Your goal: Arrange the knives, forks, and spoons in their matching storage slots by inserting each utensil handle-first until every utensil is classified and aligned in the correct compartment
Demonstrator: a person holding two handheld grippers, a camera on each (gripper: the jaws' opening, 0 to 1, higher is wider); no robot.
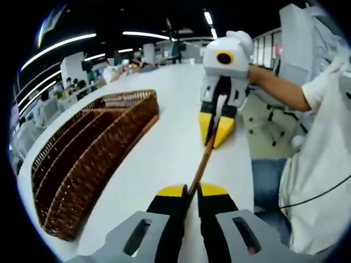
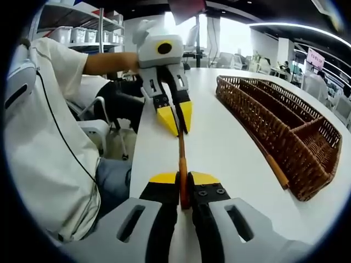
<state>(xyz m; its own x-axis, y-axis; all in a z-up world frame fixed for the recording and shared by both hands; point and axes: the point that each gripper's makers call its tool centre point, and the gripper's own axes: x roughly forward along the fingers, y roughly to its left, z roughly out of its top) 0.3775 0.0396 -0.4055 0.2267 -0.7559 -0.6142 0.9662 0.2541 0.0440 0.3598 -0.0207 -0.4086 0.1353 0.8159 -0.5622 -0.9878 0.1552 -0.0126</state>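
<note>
A thin utensil with a brown wooden handle (image 1: 203,162) hangs just above the white table (image 1: 164,93), held at both ends. My left gripper (image 1: 191,189) is shut on one end, and in the right gripper view it (image 2: 178,117) comes in from above. My right gripper (image 2: 184,178) is shut on the other end (image 2: 182,164), and in the left gripper view it (image 1: 217,130) pinches the far tip. The utensil's head is hidden between the jaws, so I cannot tell its kind. The brown wicker basket (image 1: 140,118) with long divided slots lies to one side (image 2: 258,118).
The table edge runs close beside the utensil, with a person in a white shirt (image 1: 323,142) and jeans right next to it (image 2: 49,137). Office chairs (image 2: 101,129) and shelves stand beyond. Bare tabletop (image 2: 219,142) lies between the grippers and the basket.
</note>
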